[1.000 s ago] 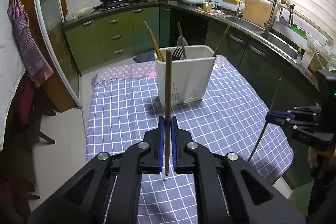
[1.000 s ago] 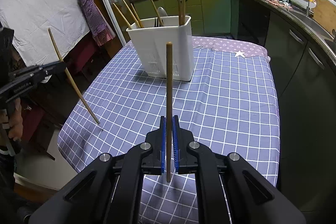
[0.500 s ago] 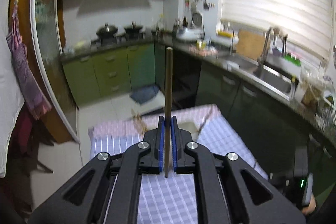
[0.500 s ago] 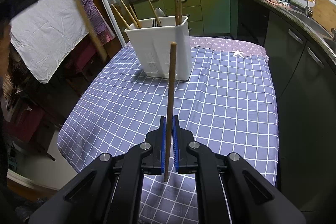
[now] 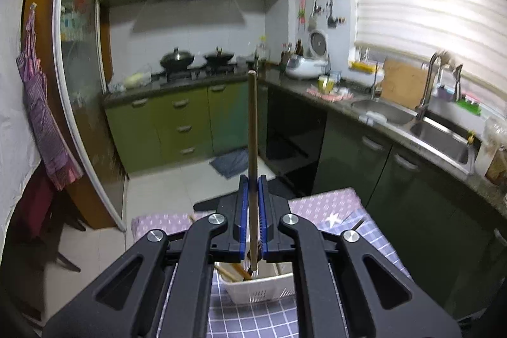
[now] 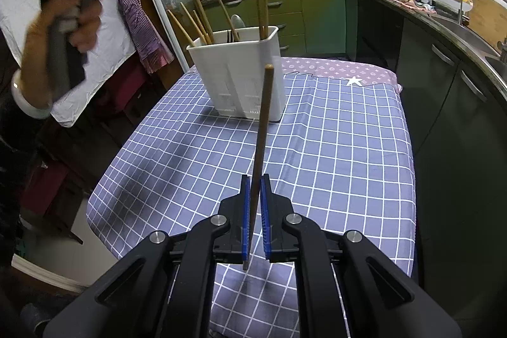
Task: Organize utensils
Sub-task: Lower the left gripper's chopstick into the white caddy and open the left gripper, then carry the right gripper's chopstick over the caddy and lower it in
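Your left gripper (image 5: 252, 204) is raised high and pointing forward, its blue pads clamped tight together on what it holds. Your right gripper (image 6: 255, 204) sits low and level, fingers pinched, with a slight gap on the right.

Dim, fisheye-warped edges; window blind (image 5: 421, 5) glares, left hand (image 6: 63, 17) motion-blurred

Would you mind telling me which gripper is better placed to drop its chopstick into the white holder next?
Left. The left gripper holds its chopstick directly above the white holder; the right gripper is well short of it.
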Demonstrator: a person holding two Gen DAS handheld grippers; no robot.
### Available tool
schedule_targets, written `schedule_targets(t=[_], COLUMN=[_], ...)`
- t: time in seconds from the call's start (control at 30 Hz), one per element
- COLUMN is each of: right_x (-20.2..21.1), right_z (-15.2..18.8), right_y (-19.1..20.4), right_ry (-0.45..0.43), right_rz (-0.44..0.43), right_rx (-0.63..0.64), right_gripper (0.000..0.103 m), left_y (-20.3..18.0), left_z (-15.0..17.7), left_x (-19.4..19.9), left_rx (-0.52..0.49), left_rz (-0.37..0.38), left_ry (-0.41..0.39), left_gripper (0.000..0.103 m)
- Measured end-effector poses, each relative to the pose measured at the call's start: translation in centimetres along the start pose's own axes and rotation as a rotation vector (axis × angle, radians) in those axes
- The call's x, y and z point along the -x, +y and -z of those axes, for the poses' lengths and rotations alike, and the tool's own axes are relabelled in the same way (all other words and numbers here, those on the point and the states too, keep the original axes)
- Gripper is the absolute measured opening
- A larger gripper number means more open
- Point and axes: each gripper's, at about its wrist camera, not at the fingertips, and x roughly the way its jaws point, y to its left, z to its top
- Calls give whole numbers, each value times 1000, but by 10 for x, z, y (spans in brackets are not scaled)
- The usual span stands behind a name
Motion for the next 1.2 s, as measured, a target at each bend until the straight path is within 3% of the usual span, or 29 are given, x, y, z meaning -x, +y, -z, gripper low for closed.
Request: schedule_targets(t=[0.2,0.3,0.53,0.63,0.73,0.8,0.9,1.2], right_x=[2,7,36,30,-10,-60,-116,-198], right_z=[-1,-5,-43,-66,-83,-81,-67,-64], right_y=[5,10,23,28,20,20,25,22], right_ry=[-1,-14,-115,-103,11,186,345,532], right_rz=[0,-1,12,27,69,91,101,173], right_rx=[5,16,45,64,55,94,124,138], right_gripper=[7,7,5,4,5,8,9,9], left_y=[8,14,38,47,50,56,69,105], left_z=[27,34,51,72,97,111,129,183], left_x=[-25,-21,47,78,98,110,125,161], left_rx=[-1,1,93,108,72,62,92,198], left_rz=[-4,6,48,86,95,114,135,177], left_ry=[80,76,-3,-3,41,66,90,156], left_gripper=[7,15,40,41,41,41,41,44])
